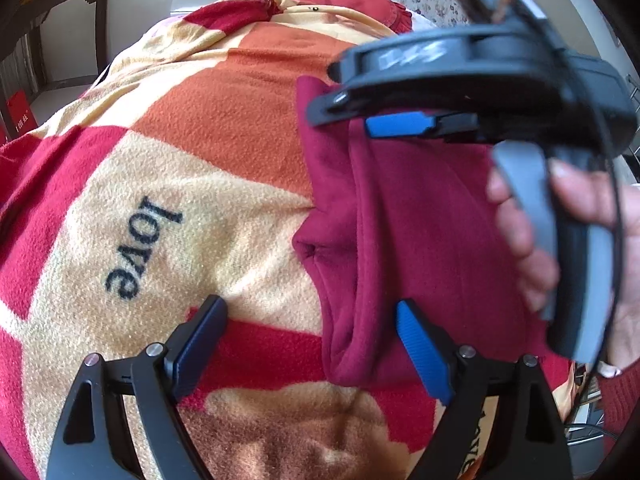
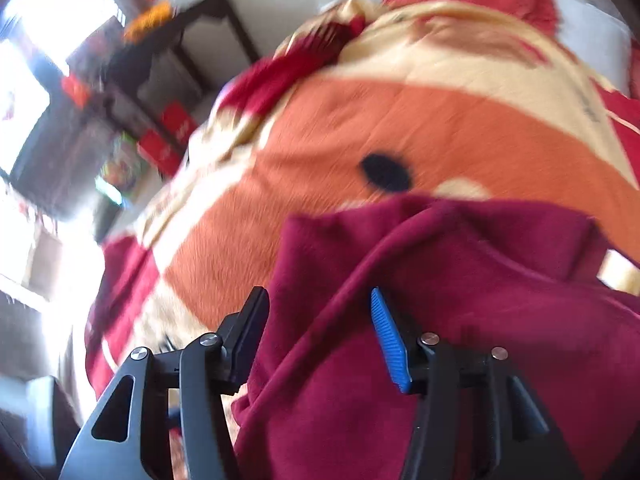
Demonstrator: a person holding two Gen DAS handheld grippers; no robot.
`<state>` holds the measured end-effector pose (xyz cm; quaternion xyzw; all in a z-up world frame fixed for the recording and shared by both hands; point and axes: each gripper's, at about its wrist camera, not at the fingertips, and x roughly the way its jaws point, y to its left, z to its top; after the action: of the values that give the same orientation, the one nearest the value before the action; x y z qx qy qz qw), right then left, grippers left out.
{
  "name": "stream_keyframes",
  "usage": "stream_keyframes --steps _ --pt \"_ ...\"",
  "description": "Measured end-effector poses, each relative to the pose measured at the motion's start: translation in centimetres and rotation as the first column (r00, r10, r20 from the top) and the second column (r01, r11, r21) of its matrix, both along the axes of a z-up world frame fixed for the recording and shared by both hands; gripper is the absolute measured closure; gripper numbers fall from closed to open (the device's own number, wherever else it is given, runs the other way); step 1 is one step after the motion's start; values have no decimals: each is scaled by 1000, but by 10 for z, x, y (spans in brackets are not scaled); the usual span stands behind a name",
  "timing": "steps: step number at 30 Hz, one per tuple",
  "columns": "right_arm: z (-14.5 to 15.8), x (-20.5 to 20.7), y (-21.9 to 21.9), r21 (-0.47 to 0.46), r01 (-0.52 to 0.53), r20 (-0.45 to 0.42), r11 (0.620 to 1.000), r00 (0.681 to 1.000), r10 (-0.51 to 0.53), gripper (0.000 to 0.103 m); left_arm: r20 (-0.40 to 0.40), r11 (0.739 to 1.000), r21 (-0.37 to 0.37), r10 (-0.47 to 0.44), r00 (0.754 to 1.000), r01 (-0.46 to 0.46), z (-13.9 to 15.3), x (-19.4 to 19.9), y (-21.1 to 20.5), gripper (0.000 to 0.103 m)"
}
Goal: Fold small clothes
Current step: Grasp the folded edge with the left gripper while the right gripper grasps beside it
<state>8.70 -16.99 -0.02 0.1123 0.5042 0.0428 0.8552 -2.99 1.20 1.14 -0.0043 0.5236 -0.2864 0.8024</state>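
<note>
We see both claws released: left claw (image 1: 312, 344) and right claw (image 2: 320, 332) over the maroon garment (image 1: 420, 240) on the blanket (image 1: 220, 120).

Daylight illumination, bright. Left wrist view sharp; right wrist view motion-blurred, with overexposed window glare (image 2: 24, 92) at left. Both views show dark fisheye corners.

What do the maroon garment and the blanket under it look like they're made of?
Maroon garment: apparently soft fleece or brushed knit, matte, with fuzzy nap and thick rolled folds. Blanket: likely plush fleece, short pile visible, printed colour blocks and "love" lettering.
</note>
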Motion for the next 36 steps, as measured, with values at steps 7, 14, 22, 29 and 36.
stream_keyframes --steps 7,14,22,29,36 --pt "-9 6 30 -153 -20 14 988 1000 22 50 3 1000 5 4 1000 -4 0 -2 6 13" --pt "-7 1 17 -155 19 41 988 999 -13 77 9 1000 18 3 1000 -3 -2 -3 6 12" --pt "13 -29 -17 31 25 106 999 994 -29 103 41 1000 13 -2 999 1 8 -2 -11 12" --pt "33 -56 -42 143 40 147 989 987 -62 103 26 999 -52 -5 1000 6 11 9 -40 15" --pt "38 -65 -54 195 48 137 980 988 -75 103 24 989 -122 -85 996 88 25 -4 -63 74"
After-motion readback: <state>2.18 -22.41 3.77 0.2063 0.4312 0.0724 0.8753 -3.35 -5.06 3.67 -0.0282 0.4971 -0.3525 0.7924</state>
